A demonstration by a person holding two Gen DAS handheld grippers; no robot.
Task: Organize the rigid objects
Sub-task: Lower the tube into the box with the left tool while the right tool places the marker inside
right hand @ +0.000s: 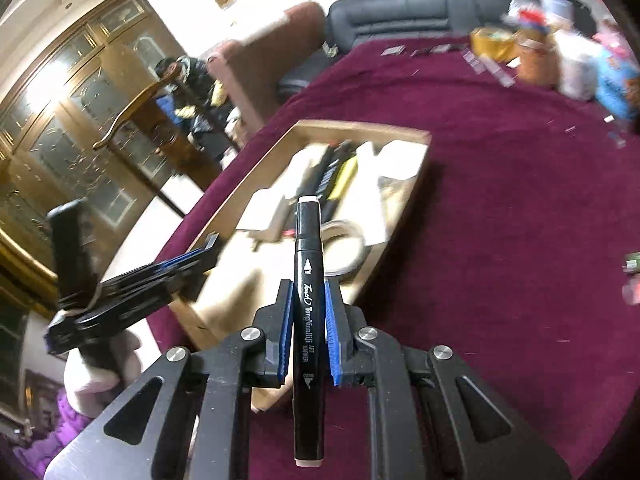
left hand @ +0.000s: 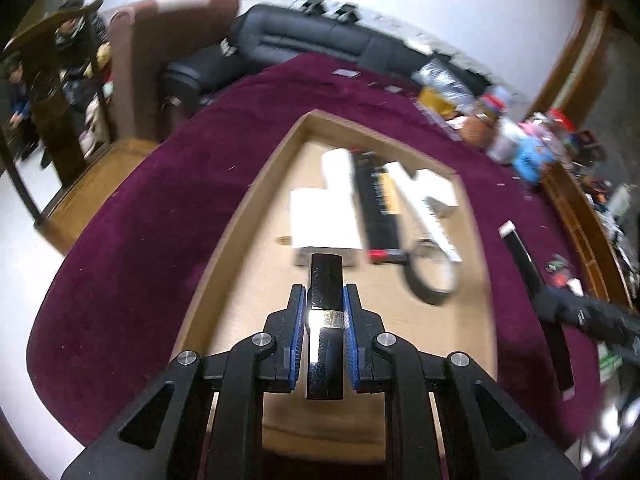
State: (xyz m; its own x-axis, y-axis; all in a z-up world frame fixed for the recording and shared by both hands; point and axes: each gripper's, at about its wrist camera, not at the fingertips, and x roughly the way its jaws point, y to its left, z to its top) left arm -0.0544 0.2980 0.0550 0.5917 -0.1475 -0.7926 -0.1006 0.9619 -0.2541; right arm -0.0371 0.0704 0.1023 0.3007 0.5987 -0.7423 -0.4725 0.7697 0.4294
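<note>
My left gripper [left hand: 325,300] is shut on a glossy black bar with a silver band [left hand: 325,320] and holds it above the near end of a cardboard tray [left hand: 248,216]. The tray holds white boxes [left hand: 324,220], a black and yellow box [left hand: 376,204] and a black ring [left hand: 430,276]. My right gripper [right hand: 308,292] is shut on a black art marker [right hand: 307,280], held above the maroon cloth beside the tray [right hand: 224,216]. The marker and right gripper also show at the right of the left wrist view [left hand: 532,276]. The left gripper shows at the left of the right wrist view [right hand: 200,258].
The tray lies on a round table with a maroon cloth [left hand: 140,248]. Cluttered jars, bags and boxes [left hand: 516,140] line its far right edge. A black sofa [left hand: 312,44] and a brown armchair [left hand: 160,40] stand behind. A wooden cabinet [right hand: 60,140] stands at the left.
</note>
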